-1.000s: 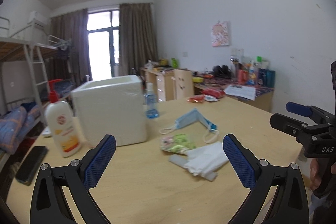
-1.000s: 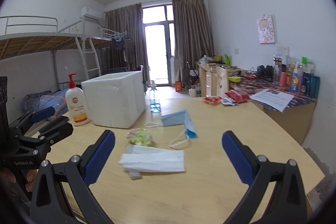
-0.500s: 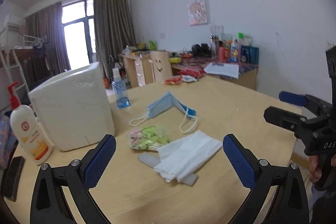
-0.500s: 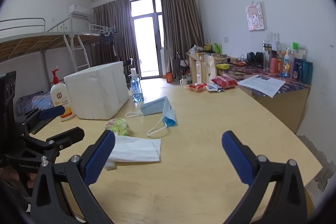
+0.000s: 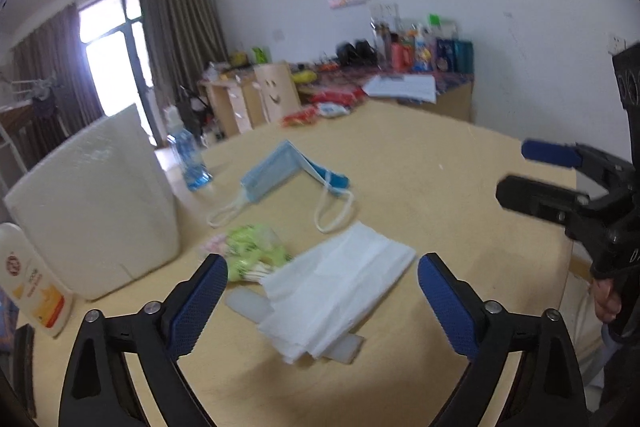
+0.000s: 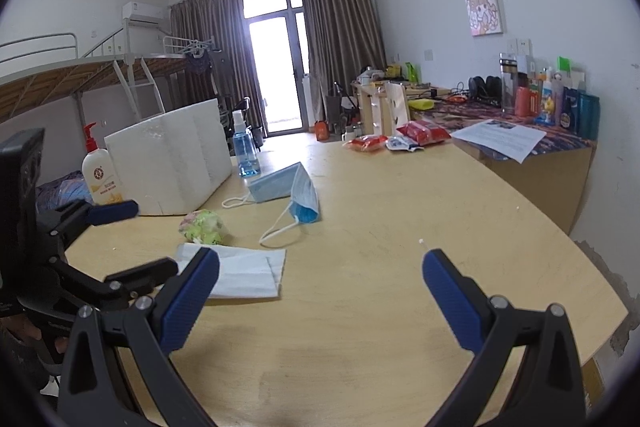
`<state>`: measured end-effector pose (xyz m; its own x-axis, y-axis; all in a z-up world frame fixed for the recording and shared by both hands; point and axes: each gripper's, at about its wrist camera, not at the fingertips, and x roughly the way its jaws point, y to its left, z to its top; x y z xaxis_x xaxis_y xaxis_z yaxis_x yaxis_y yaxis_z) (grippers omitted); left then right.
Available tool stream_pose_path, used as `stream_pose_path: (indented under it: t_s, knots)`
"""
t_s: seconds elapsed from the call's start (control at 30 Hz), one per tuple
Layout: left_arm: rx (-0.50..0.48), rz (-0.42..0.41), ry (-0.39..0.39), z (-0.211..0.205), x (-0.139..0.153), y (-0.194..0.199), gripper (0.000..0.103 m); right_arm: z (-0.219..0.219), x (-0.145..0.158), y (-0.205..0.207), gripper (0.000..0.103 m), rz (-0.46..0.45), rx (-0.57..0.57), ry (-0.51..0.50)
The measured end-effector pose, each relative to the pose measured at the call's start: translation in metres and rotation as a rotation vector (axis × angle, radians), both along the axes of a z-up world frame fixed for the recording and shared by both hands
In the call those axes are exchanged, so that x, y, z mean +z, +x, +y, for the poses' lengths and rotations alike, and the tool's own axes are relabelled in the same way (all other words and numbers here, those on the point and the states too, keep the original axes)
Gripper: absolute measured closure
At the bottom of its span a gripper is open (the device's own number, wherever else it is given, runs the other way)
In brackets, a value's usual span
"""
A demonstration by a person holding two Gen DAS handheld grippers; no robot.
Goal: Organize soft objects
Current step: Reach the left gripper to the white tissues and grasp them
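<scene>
A stack of white tissues (image 5: 340, 279) lies on the wooden table (image 5: 440, 187), over a flat pale strip (image 5: 246, 303). My left gripper (image 5: 322, 301) hovers close above the tissues; its jaws are closing, wide apart, with the tissues in the gap and the pads off them. A green and pink soft packet (image 5: 252, 255) sits just behind, and a blue face mask (image 5: 288, 171) lies farther back. My right gripper (image 6: 320, 287) stands open over bare table, to the right of the tissues (image 6: 244, 271), packet (image 6: 204, 227) and mask (image 6: 288, 183).
A white foam box (image 5: 92, 203) stands at the left, with a lotion pump bottle (image 5: 28, 283) beside it and a blue spray bottle (image 5: 188, 159) behind. Red snack packets (image 6: 424, 133) lie at the table's far edge. A cluttered desk (image 6: 520, 139) runs along the right wall.
My left gripper has tilted down and moved closer to the tissues, and its jaws stand a little narrower. The right gripper has edged forward and lower, still open.
</scene>
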<state>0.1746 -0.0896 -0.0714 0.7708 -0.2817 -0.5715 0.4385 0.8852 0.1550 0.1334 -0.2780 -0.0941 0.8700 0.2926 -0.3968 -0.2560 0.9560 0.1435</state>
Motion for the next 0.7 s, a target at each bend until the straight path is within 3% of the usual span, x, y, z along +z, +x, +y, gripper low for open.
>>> stream_pose_path:
  t_s: [0.3, 0.67, 0.7]
  knots:
    - [-0.017, 0.164, 0.044, -0.014, -0.021, 0.027, 0.024, -0.011, -0.008, 0.01, 0.0, 0.043, -0.004, 0.03]
    - [0.0, 0.252, 0.086, -0.021, -0.037, 0.039, 0.037, -0.011, -0.01, 0.014, 0.0, 0.061, 0.021, 0.035]
    - [-0.002, 0.252, 0.085, -0.02, -0.037, 0.039, 0.042, -0.011, -0.011, 0.015, 0.0, 0.064, 0.022, 0.036]
